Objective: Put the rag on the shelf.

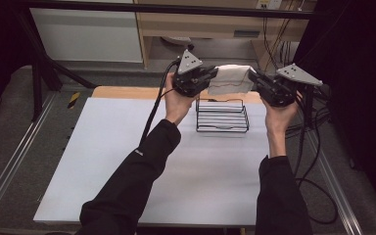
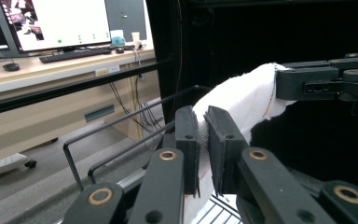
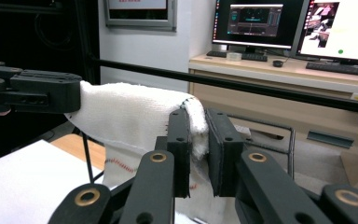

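A white cloth [image 1: 230,79] with red stitching hangs stretched between both grippers, above the black wire rack [image 1: 222,116]. My left gripper [image 1: 212,76] is shut on the cloth's left end; in the left gripper view the cloth [image 2: 242,100] runs from my jaws to the other gripper [image 2: 324,83]. My right gripper [image 1: 251,78] is shut on the cloth's right end. In the right gripper view the cloth [image 3: 130,116] drapes over my jaws, and the left gripper [image 3: 32,91] holds its far end.
The wire rack stands at the back middle of the white table sheet [image 1: 127,161], near the wooden table edge [image 1: 127,92]. Cables [image 1: 318,147] trail at the right. A black bar [image 3: 279,91] and desks with monitors [image 3: 261,21] lie beyond.
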